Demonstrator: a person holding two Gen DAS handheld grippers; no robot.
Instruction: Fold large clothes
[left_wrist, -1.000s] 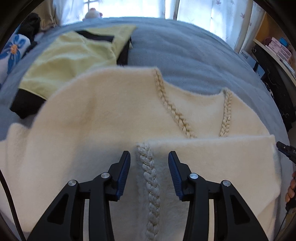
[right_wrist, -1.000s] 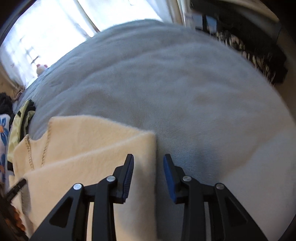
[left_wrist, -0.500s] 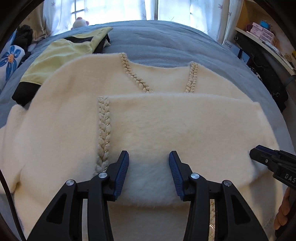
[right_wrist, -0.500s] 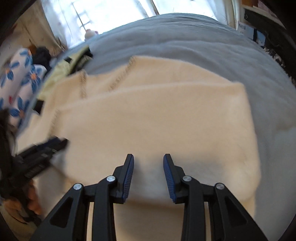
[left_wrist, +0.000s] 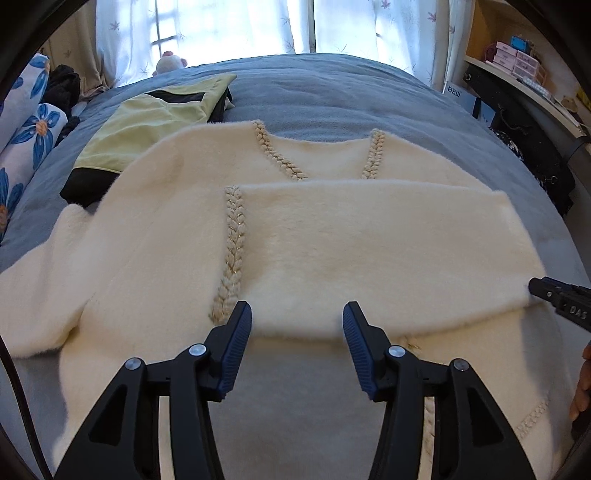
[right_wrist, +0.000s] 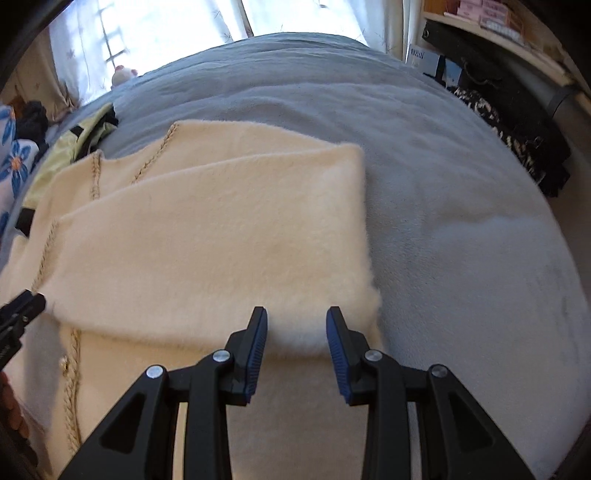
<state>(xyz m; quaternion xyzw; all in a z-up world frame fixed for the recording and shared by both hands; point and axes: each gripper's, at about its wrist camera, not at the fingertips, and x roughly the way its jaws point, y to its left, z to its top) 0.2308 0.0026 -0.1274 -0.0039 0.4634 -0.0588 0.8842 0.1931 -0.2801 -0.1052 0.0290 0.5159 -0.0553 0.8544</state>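
Observation:
A cream fuzzy sweater (left_wrist: 155, 236) with braided trim lies flat on the grey bed (left_wrist: 332, 96). One side panel (left_wrist: 369, 243) is folded over across its middle; it also shows in the right wrist view (right_wrist: 207, 236). The left sleeve (left_wrist: 40, 291) still lies spread out. My left gripper (left_wrist: 297, 325) is open and empty, just above the folded panel's near edge. My right gripper (right_wrist: 296, 328) is open and empty over the panel's near right corner. Its tip shows at the right edge of the left wrist view (left_wrist: 554, 299).
A yellow-green and black garment (left_wrist: 147, 125) lies folded at the back left of the bed. Blue-flowered pillows (left_wrist: 26, 140) lie at the left. A shelf with boxes (left_wrist: 517, 59) and dark bags (left_wrist: 532, 147) stand at the right. Curtained windows are behind.
Both grippers have pulled back toward me and away from the folded panel's far edge. The folded panel lies still on the sweater. Both stay open.

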